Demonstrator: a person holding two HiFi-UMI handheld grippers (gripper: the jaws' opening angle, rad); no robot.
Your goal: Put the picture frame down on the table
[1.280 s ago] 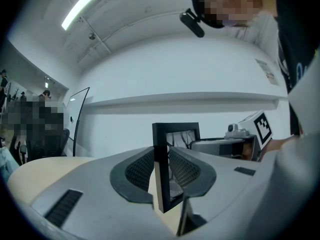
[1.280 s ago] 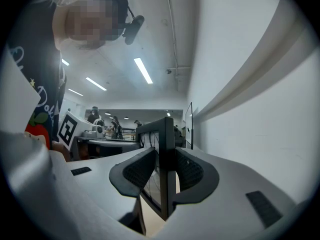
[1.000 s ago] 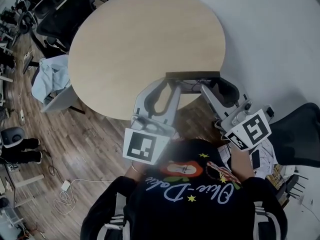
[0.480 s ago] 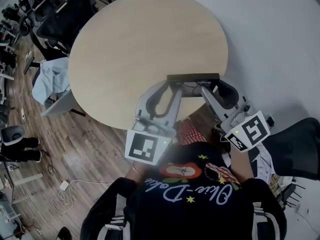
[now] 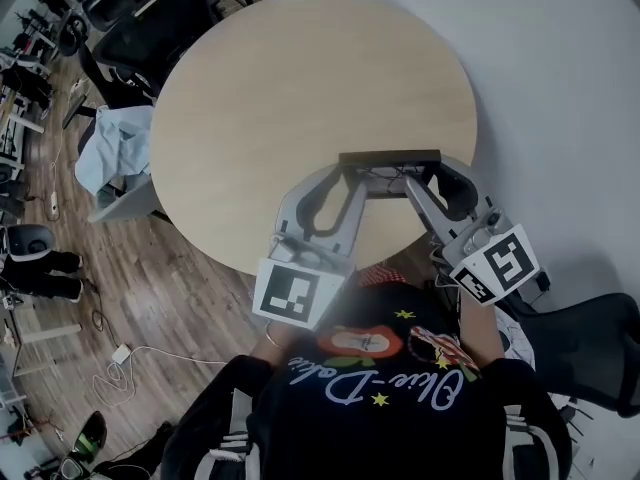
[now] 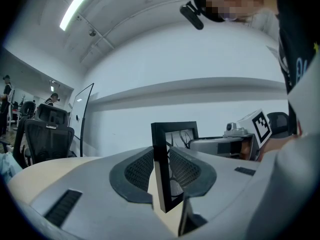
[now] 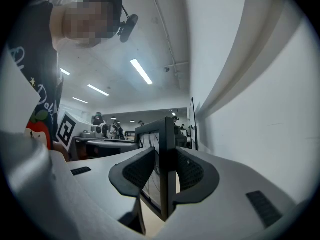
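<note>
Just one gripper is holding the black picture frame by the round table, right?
Not quite. Both hold the picture frame: the left gripper pinches one side, the right gripper the other. The head view shows it. The rest is right: a black frame by the round table.
</note>
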